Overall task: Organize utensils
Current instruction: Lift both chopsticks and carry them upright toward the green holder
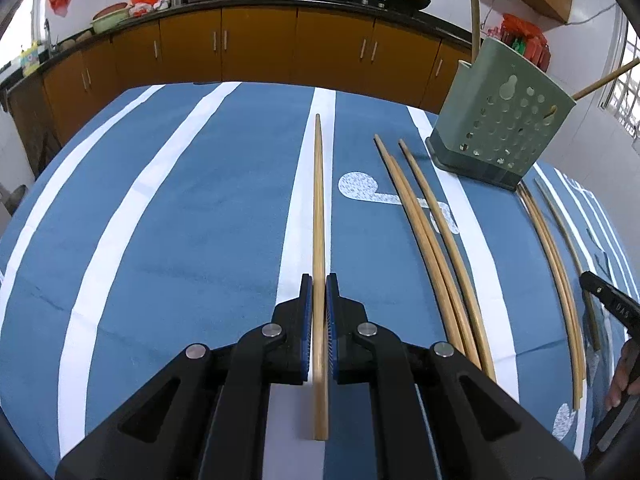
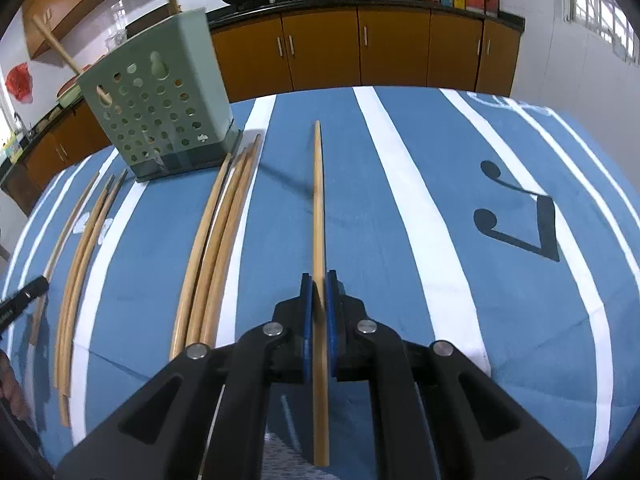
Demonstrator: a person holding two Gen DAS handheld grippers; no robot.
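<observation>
On the blue, white-striped tablecloth (image 1: 180, 220), seen from the left wrist camera, a single chopstick (image 1: 319, 208) is clamped between the closed jaws of the left gripper (image 1: 319, 284), its tip pointing away toward the cabinets (image 1: 256, 40). Just right of it, three loose chopsticks (image 1: 424, 232) are laid side by side, and beyond them the green perforated holder (image 1: 500, 120) is stood upright with two sticks poking out of it. More chopsticks (image 1: 560, 280) are seen near the right edge. From the right wrist camera, the holder (image 2: 160, 108) is placed at upper left, loose chopsticks (image 2: 216, 248) beside it, and another chopstick (image 2: 318, 208) is pinched by the closed right gripper (image 2: 319, 284).
</observation>
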